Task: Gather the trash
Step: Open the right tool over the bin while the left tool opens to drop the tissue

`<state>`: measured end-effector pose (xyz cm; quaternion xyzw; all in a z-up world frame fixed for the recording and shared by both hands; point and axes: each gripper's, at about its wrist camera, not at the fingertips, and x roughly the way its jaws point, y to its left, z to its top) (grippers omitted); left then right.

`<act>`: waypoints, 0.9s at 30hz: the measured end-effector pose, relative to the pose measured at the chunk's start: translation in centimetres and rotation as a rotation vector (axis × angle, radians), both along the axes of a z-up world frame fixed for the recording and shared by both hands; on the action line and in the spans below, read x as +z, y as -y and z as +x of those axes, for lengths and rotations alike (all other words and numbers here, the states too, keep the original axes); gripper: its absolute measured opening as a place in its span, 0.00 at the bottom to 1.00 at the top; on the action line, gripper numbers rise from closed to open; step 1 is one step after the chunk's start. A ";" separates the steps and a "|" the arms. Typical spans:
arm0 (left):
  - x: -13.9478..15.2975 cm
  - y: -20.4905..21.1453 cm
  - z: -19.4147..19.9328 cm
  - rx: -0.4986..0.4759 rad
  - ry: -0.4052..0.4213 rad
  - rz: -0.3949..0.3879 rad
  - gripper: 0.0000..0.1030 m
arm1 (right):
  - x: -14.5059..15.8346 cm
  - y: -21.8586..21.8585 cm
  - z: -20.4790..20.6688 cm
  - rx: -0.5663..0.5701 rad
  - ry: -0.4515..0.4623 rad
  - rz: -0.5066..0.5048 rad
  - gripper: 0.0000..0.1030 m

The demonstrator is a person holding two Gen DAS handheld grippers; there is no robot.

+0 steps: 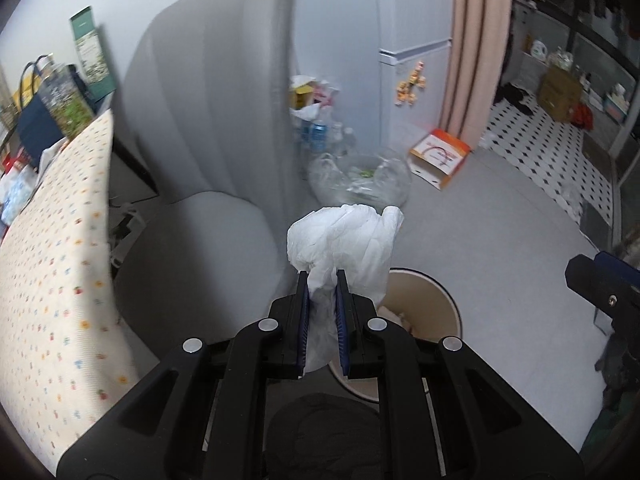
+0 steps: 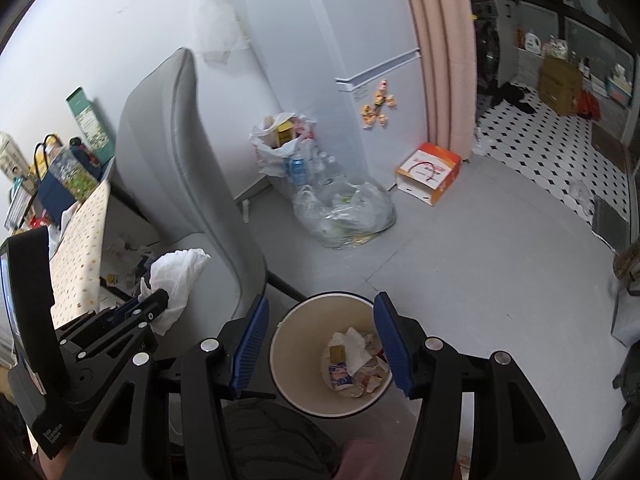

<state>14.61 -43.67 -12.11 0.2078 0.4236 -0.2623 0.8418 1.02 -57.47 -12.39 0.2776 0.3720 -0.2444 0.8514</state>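
My left gripper (image 1: 321, 274) is shut on a crumpled white plastic wad (image 1: 344, 236), which bulges out above the fingertips. It hangs over the grey chair's seat, just left of a round cream bin (image 1: 440, 292) on the floor. In the right wrist view the same wad (image 2: 176, 276) and left gripper (image 2: 158, 298) show at lower left. My right gripper (image 2: 322, 298) stands open above the bin (image 2: 288, 360) with nothing between its blue pads (image 2: 248, 344). Paper scraps and wrappers (image 2: 356, 364) lie in the bottom of the bin.
A grey chair (image 2: 180, 160) stands left of the bin, next to a table with a dotted cloth (image 1: 60, 260). By the fridge (image 2: 360, 40) sit a clear bag of bottles (image 2: 344, 216), a white bag of boxes (image 2: 280, 140) and an orange-white carton (image 2: 428, 172).
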 end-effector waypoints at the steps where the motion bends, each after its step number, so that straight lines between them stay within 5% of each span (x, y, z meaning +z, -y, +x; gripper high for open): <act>1: -0.3 0.7 -0.3 -0.021 -0.013 0.004 0.13 | -0.1 0.4 -0.4 -0.009 -0.001 0.003 0.53; 3: -0.7 1.5 -0.7 -0.051 -0.037 0.006 0.14 | -0.4 0.8 -1.0 -0.023 0.000 0.004 0.55; 10: -0.9 2.2 -1.4 -0.077 -0.057 0.004 0.53 | -0.8 1.6 -1.9 -0.039 -0.001 0.011 0.58; 15: 0.2 0.8 -0.8 -0.028 -0.013 -0.006 0.64 | -0.6 1.1 -1.8 -0.029 0.007 0.009 0.61; 27: 4.9 -5.0 0.2 0.104 0.097 -0.087 0.89 | 2.4 -2.6 -0.2 0.036 0.028 -0.061 0.85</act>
